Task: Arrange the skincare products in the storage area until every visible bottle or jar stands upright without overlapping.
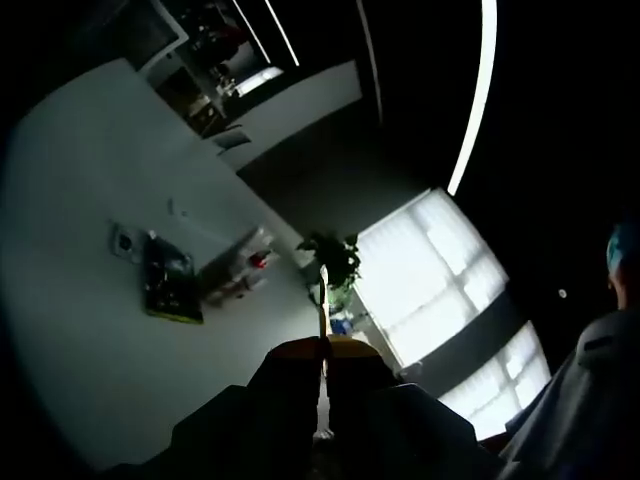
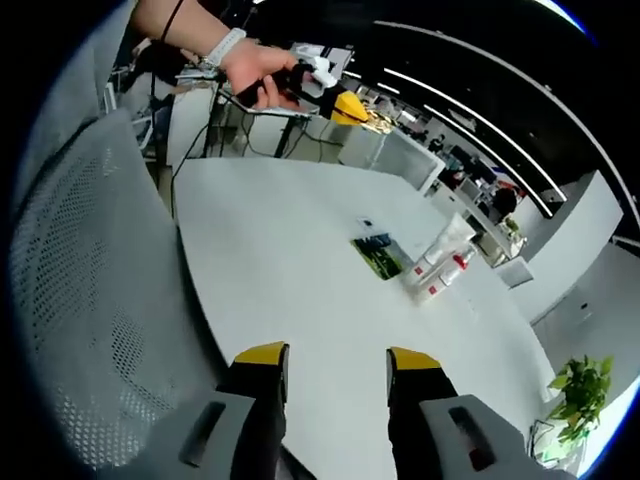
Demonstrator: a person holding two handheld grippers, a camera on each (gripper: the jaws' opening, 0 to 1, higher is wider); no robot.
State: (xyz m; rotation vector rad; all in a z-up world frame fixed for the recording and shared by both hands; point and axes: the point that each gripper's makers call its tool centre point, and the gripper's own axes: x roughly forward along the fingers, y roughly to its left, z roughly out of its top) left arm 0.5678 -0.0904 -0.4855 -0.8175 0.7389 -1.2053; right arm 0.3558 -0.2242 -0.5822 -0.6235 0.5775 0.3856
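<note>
A small cluster of skincare products (image 2: pixel 443 262) sits on the white table (image 2: pixel 300 260): a white tube and small pale bottles with red parts. They are too small to tell whether they stand or lie. In the left gripper view the products (image 1: pixel 238 268) appear far off past my left gripper (image 1: pixel 322 345), whose jaws are pressed together with nothing seen between them. My right gripper (image 2: pixel 338 360) hangs open over the table's near edge, well short of the products. A hand holds the left gripper (image 2: pixel 335 100) high above the far end of the table.
A dark green flat pad (image 2: pixel 378 256) lies beside the products, also seen as the pad (image 1: pixel 168 285). A grey mesh chair back (image 2: pixel 80 300) stands left of the table. A potted plant (image 2: pixel 580 385) and more desks lie beyond. Bright windows (image 1: pixel 440 270) are behind the plant (image 1: pixel 335 262).
</note>
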